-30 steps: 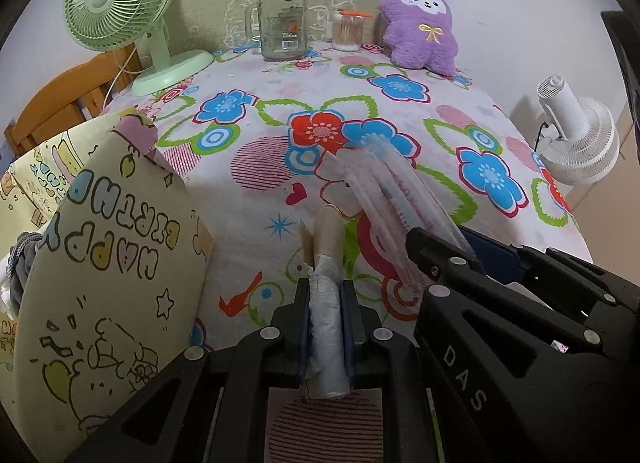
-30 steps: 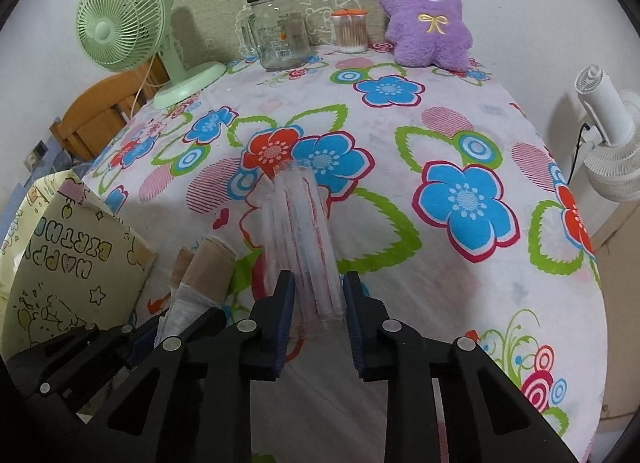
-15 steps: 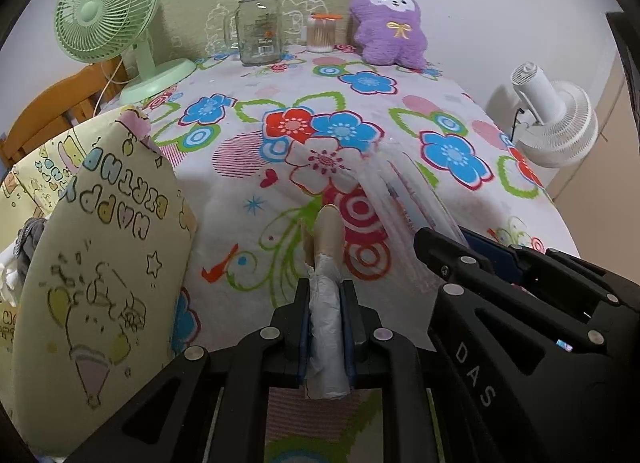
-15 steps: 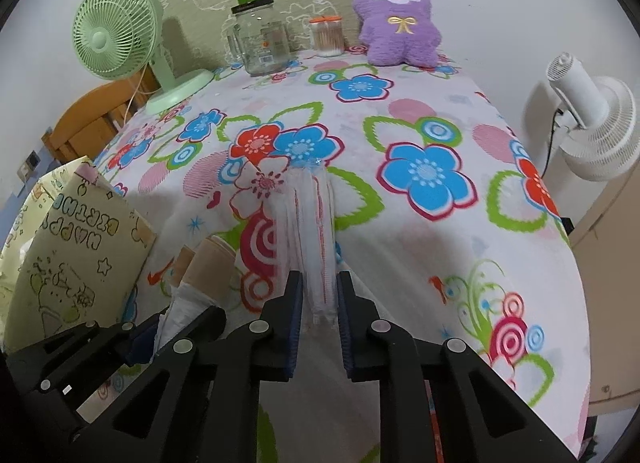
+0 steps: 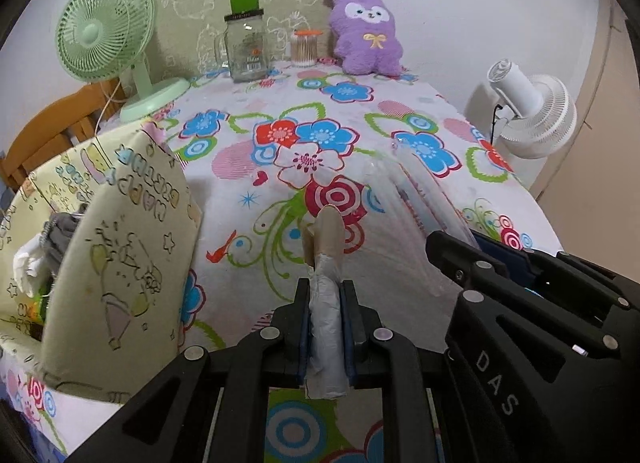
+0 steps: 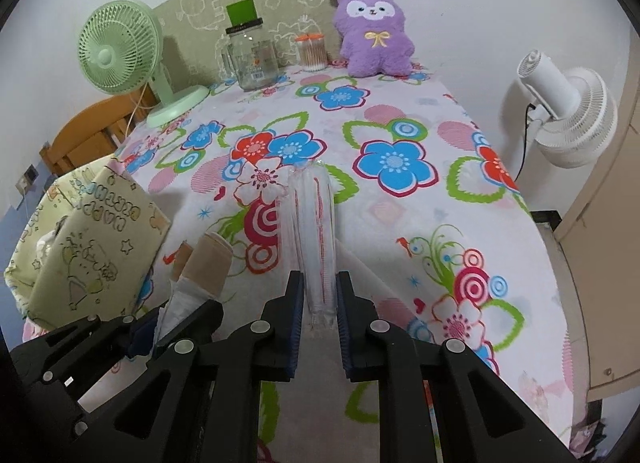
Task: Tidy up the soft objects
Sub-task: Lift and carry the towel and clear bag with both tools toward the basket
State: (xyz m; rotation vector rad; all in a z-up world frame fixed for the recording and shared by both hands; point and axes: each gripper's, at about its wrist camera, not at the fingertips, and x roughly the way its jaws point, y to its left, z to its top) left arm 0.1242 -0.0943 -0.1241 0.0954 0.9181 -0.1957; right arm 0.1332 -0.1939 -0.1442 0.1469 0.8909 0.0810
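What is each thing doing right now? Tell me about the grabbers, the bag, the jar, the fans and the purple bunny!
Left gripper: shut on the beige roll.
Right gripper: shut on the clear packet.
Birthday bag: upright, open-topped, things inside.
Glass jar: upright, lid on.
Green fan: standing.
White fan: plugged in.
Purple plush: sitting upright.

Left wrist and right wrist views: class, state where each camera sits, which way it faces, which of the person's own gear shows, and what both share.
Left wrist: on the left hand-held gripper, facing forward and down over the table; it clamps a white-wrapped beige roll; the right hand-held gripper shows alongside.
Right wrist: on the right gripper, facing likewise; it clamps a clear sleeve of straws.
Shared: floral tablecloth, purple plush, green fan.
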